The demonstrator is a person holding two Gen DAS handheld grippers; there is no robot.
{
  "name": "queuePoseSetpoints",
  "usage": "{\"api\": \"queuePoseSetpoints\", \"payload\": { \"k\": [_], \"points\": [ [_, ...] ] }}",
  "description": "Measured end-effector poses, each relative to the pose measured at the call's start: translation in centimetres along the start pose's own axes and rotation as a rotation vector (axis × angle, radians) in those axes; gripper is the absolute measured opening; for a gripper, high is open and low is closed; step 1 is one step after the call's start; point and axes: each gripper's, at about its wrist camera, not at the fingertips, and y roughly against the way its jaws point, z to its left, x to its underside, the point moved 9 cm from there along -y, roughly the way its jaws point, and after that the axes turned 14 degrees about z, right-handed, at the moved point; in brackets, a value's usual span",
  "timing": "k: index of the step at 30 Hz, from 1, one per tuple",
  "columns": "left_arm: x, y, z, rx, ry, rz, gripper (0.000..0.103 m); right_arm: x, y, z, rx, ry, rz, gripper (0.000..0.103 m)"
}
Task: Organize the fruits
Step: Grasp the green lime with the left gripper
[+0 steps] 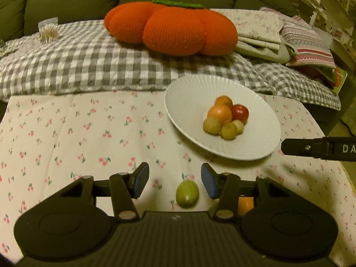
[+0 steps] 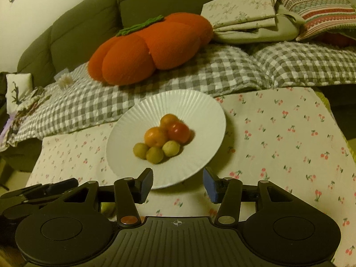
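White and ribbed, the round ceramic plate [image 1: 222, 93] sits right of centre in the left wrist view, on a pale tablecloth printed with small cherries [image 1: 89, 133]. Six fruits lie piled on it and touching: two orange ones [image 1: 219, 113], a red one [image 1: 240, 112] and three small yellow-green ones [image 1: 212, 125]. In the right wrist view the same plate [image 2: 178, 102] lies at centre.

At lower centre of the left wrist view, the left gripper [image 1: 175, 181] hangs with its blue-padded fingers [image 1: 142, 182] spread. A loose green oval fruit [image 1: 187, 193] lies on the cloth under the gap, touching neither pad. Just right of it, an orange fruit [image 1: 245, 205] peeks from behind the finger linkage.

Low in the right wrist view, the right gripper [image 2: 178, 183] has its fingers apart over the plate's near rim, with nothing between them.

An orange knitted pumpkin-shaped cushion [image 1: 171, 26] rests on a grey checked blanket [image 1: 77, 62] in the upper part of the frame.
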Motion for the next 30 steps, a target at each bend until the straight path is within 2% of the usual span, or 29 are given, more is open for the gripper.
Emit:
{"api": "queuePoseSetpoints", "payload": {
  "k": [6, 13, 15, 19, 22, 30],
  "points": [
    [0.7, -0.6, -0.8, -0.005, -0.021, 0.017, 0.049, 2.1, 0.4, 1.3, -0.01, 0.04, 0.039, 0.05],
    [1.4, -2.4, -0.7, -0.01, -0.002, 0.057, 0.044, 3.8, 0.1, 1.9, -0.011, 0.078, 0.106, 0.051],
    [1.5, -2.7, -0.6, -0.014, 0.002, 0.058, 0.042, 4.1, -0.3, 2.2, -0.009, 0.097, 0.123, 0.054],
    [1.7, -3.3, -1.1, -0.017, -0.016, 0.062, 0.025, 4.6, -0.5, 3.0, -0.012, 0.14, 0.136, 0.054],
    [1.7, -3.4, -1.3, -0.035, -0.038, 0.051, 0.025, 5.1, -0.9, 3.6, -0.004, 0.172, 0.15, 0.055],
    [1.8, -2.2, -0.2, -0.054, 0.021, 0.061, 0.025, 7.0, -2.7, 5.4, -0.003, 0.25, 0.212, 0.055]
  ]
}}
